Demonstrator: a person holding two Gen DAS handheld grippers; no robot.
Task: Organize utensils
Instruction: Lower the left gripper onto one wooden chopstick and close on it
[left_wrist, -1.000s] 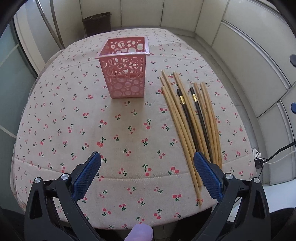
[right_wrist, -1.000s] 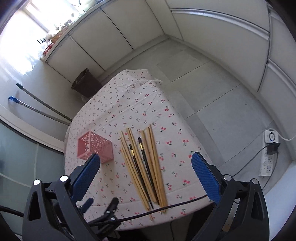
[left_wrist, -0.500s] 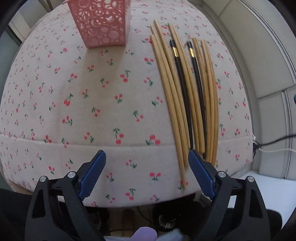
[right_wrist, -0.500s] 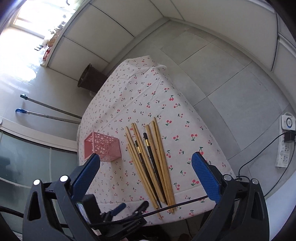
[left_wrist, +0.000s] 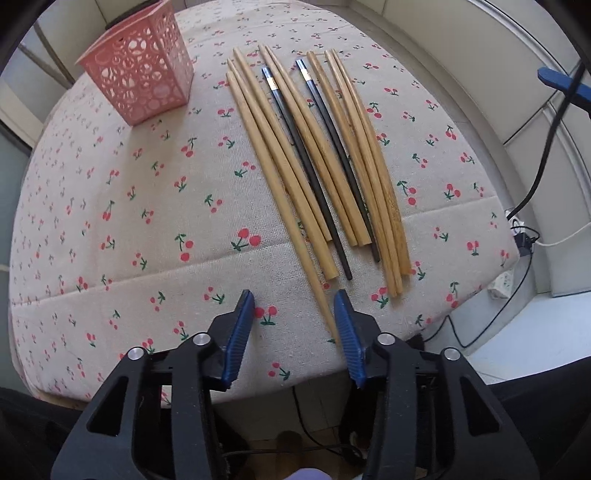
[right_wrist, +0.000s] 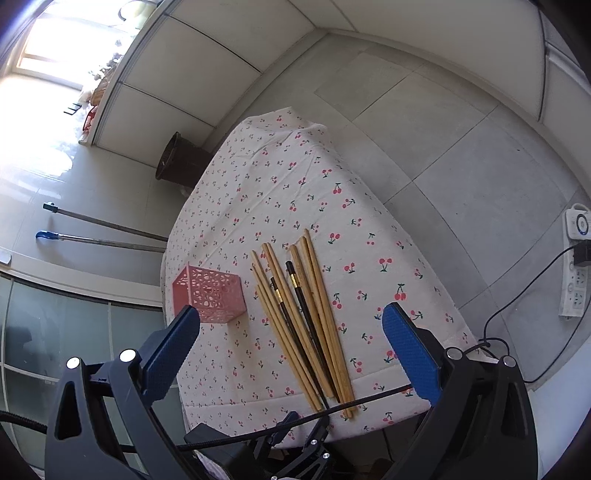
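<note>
Several bamboo chopsticks and two black chopsticks lie side by side on the cherry-print tablecloth. A pink perforated holder stands upright at the far left. My left gripper is open and empty, low at the table's front edge, and the near tip of the longest bamboo chopstick lies between its fingers. My right gripper is open and empty, high above the table. From there I see the chopsticks, the holder and the left gripper below.
A dark bin stands on the floor beyond the table's far end. Two mop handles lie at the left. A power strip with cables is on the floor at the right. A black cable runs across the near edge.
My left gripper has dropped and moved right toward the near tips of the chopsticks, and its fingers have narrowed. The right gripper stays high, shifting slightly.
</note>
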